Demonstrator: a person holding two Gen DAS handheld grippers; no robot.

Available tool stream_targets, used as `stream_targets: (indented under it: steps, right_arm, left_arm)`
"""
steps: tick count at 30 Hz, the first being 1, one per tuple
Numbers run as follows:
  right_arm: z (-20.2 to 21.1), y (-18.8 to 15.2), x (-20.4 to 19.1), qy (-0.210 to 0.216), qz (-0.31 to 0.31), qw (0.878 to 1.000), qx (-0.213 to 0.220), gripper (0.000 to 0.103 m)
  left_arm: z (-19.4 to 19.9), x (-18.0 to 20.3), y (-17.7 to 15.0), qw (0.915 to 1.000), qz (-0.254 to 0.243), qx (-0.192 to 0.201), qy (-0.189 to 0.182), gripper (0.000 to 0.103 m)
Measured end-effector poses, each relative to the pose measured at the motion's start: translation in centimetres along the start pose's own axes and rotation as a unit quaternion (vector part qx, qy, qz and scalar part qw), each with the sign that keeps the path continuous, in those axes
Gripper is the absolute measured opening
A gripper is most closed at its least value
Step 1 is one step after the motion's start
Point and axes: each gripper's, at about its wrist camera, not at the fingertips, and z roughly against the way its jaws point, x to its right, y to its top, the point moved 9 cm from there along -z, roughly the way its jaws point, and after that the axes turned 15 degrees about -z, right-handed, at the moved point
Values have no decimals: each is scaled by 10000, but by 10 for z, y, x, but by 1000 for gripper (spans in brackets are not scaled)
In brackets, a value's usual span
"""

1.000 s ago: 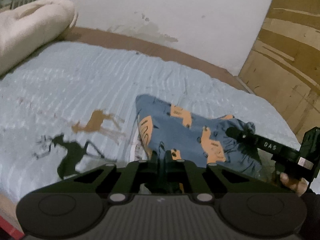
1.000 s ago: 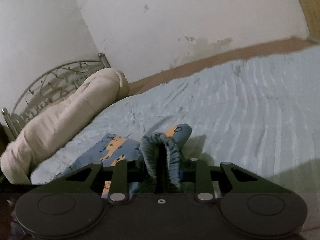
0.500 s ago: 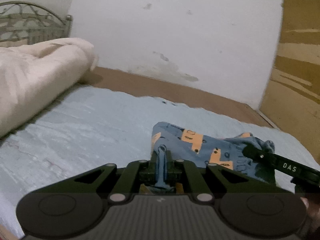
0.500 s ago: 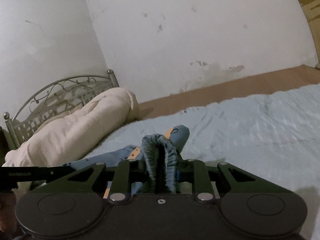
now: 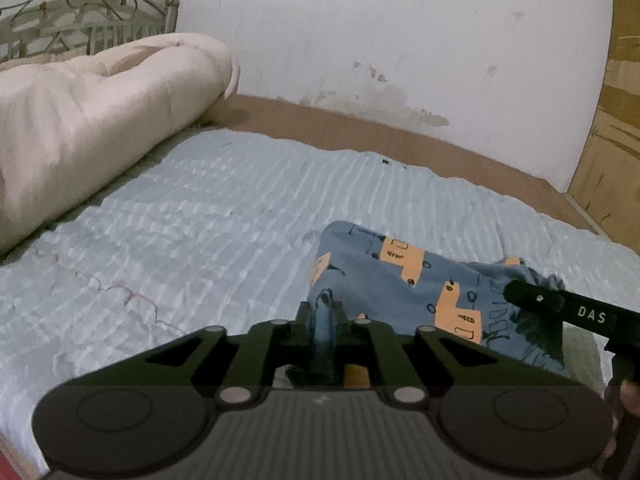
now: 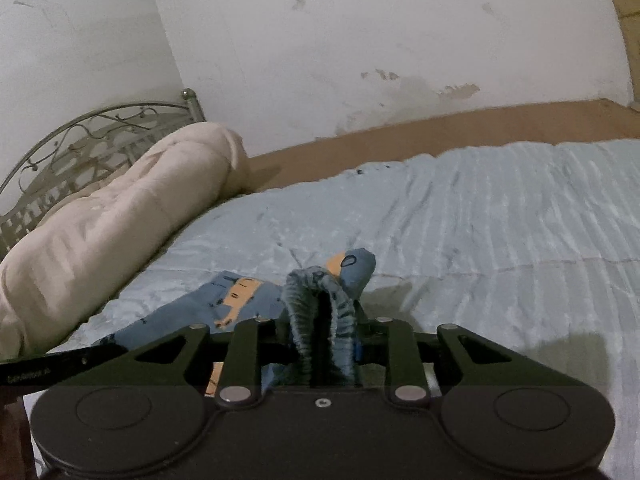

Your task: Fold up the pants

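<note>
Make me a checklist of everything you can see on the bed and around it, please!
Surface: pale blue ribbed bedspread, wrinkled, over a brown mattress edge.
Job's things: blue pants with orange prints, bunched and partly lifted between both grippers.
Clutter: rolled cream comforter by the headboard.
Grippers: left gripper pinches a thin fold of the pants, jaws opening; right gripper has the ribbed waistband between its jaws, opening.
Cables: nothing seen.
Surroundings: metal scrollwork headboard, stained white wall, wooden panel at the right.
</note>
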Motion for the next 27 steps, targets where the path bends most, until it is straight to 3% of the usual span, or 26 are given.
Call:
stream_targets:
  steps: [1, 3, 5, 6, 11, 15, 27]
  right_arm:
    - [1, -1, 2, -62, 4, 10000, -2, 38]
    - [5, -1, 7, -169, -5, 9999, 29, 45]
    - [10, -1, 9, -201, -24, 9998, 75, 57]
    - [14, -1, 9, -219, -10, 9997, 116, 67]
    - [34, 0, 5, -278, 127, 9989, 347, 87]
    - [55, 1, -7, -222, 290, 9976, 587, 99]
    - [129, -8, -56, 39, 653, 9901, 1239, 102]
  left_arm:
    - [0, -2, -2, 10000, 28, -23, -12, 13]
    - [3, -4, -2, 10000, 61, -41, 10, 38]
    - [10, -4, -1, 10000, 82, 0, 44, 54]
    - [14, -3, 0, 10000, 80, 32, 36, 59]
    - [33, 2, 4, 9999, 38, 125, -71, 86]
    - [54, 0, 9, 9995, 12, 325, -31, 101]
    - [122, -8, -1, 9971, -159, 734, 101, 102]
